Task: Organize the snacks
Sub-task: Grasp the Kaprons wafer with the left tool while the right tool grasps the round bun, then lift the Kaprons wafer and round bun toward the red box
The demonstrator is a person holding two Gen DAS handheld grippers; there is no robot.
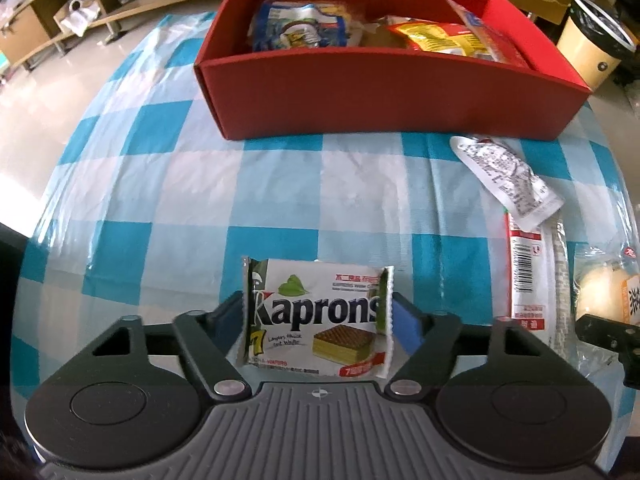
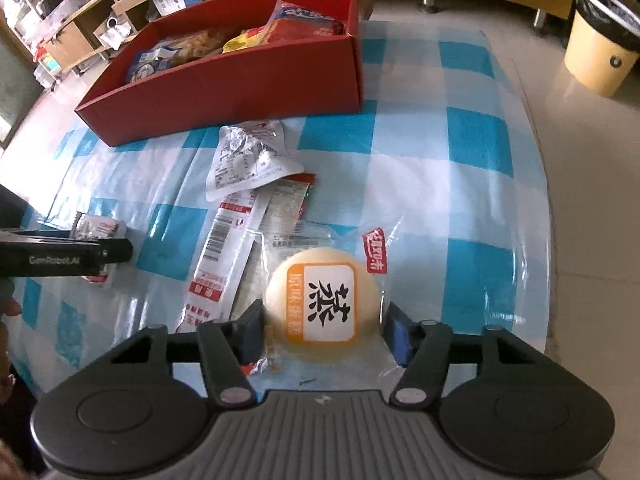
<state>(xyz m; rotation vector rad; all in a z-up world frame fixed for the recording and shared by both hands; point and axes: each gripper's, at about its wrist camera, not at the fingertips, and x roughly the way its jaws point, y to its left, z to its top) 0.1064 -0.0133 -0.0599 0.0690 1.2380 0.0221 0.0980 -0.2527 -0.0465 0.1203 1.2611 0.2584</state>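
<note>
My left gripper has its blue pads against both side edges of a white Kaprons wafer pack, low over the checked cloth. My right gripper is closed around a round pale bun in a clear wrapper resting on the table; the left pad touches the bun, the right pad presses the wrapper. The red box at the far side holds several snack packs; it also shows in the right wrist view. The left gripper appears at the left of the right wrist view.
A white foil pouch and a long red-and-white pack lie at the right; both also show in the right wrist view, the pouch and the long pack. A yellow bin stands on the floor beyond the table's right edge.
</note>
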